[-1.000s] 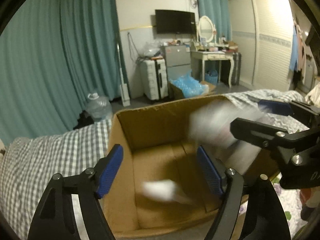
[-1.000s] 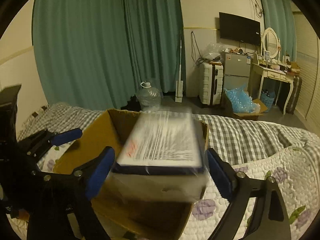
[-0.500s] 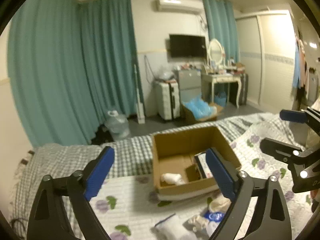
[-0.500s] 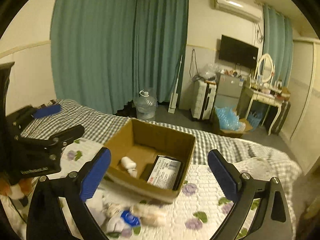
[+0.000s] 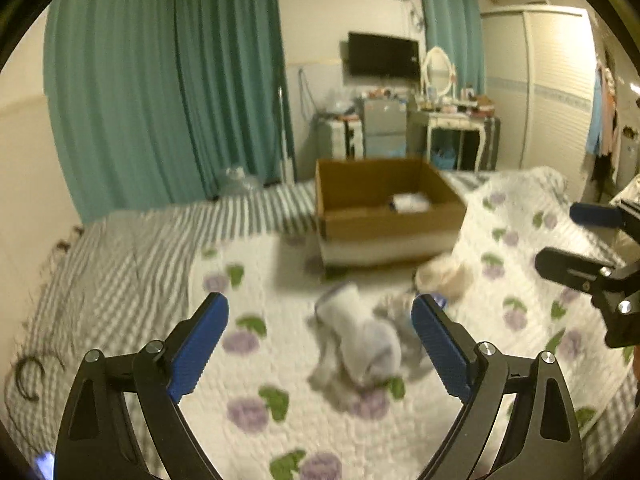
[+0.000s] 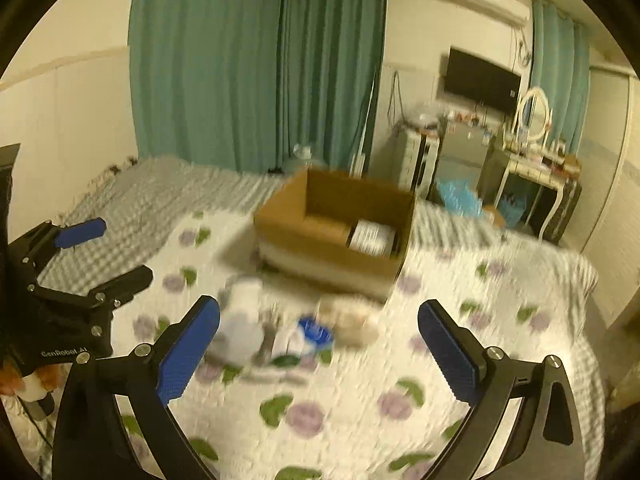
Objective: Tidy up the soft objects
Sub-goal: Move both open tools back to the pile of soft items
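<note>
A brown cardboard box (image 5: pixel 384 216) (image 6: pixel 316 240) stands on the flowered quilt with a white packet (image 5: pixel 410 203) (image 6: pixel 372 238) inside. In front of it lie blurred soft things: a pale grey-white bundle (image 5: pixel 360 340) (image 6: pixel 240 328), a beige one (image 5: pixel 444 276) (image 6: pixel 352 320) and a white one with a blue patch (image 6: pixel 314 330). My left gripper (image 5: pixel 320 344) is open and empty, held above the grey-white bundle. My right gripper (image 6: pixel 320 344) is open and empty above the pile; it also shows at the right edge of the left wrist view (image 5: pixel 588 240).
The flowered quilt (image 5: pixel 280 400) (image 6: pixel 440 320) lies over a grey checked sheet (image 5: pixel 120 260) on the bed. Behind the bed are teal curtains (image 5: pixel 180 80), a suitcase, a small fridge, a dressing table (image 5: pixel 456 128) and a wardrobe (image 5: pixel 556 92).
One second ago my right gripper held the white packet over the box; it let go and the packet lies inside. Both grippers have pulled back and tilted down towards the pile.
</note>
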`<state>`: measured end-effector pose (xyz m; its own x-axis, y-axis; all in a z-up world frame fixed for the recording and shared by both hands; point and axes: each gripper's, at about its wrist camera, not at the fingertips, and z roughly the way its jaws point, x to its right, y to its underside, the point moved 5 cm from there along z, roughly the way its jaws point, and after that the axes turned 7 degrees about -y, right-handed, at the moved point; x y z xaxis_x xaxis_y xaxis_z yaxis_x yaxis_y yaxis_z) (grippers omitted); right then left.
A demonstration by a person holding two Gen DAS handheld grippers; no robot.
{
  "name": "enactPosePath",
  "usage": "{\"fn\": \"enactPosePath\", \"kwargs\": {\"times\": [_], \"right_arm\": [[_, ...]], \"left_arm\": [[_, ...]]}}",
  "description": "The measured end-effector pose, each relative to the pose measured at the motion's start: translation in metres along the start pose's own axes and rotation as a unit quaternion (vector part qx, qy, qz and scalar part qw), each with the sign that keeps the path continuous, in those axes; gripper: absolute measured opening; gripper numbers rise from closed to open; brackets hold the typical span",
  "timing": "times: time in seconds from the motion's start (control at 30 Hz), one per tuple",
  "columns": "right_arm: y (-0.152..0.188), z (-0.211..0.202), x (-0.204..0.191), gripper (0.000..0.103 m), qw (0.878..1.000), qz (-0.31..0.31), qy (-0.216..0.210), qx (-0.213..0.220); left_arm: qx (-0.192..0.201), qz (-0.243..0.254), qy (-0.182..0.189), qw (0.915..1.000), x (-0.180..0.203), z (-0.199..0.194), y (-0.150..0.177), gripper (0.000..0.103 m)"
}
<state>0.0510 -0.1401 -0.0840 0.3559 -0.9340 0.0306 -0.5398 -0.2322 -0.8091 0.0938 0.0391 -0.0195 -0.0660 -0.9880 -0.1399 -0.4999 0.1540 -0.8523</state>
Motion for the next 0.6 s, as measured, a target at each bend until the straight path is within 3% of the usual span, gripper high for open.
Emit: {"fn": "enactPosePath", "kwargs": {"times": [0.17,0.33,0.53,0.6], "right_arm": [[0.05,0.055,0.0,0.1,0.998,0.028,-0.014,-0.055],[0.08,0.105,0.006,0.1,0.994,0.034,-0.019,-0.1],[0.085,0.138,-0.001,0.1,0.991,0.032,-0.042,-0.123],[0.087,0.148,-0.002,0.091,0.989,0.032,-0.049,-0.133]], "left_arm": [[-0.038,-0.008,-0.001,0.9992,0.002,0.028,0.052,0.094],[-0.082,-0.006,-0.005,0.9966,0.002,0.06,0.099,0.094],[-0.106,-0.031,0.005,0.9938,-0.003,0.073,0.113,0.094],[-0.101,-0.03,0.005,0.9944,-0.003,0.073,0.111,0.094]]}}
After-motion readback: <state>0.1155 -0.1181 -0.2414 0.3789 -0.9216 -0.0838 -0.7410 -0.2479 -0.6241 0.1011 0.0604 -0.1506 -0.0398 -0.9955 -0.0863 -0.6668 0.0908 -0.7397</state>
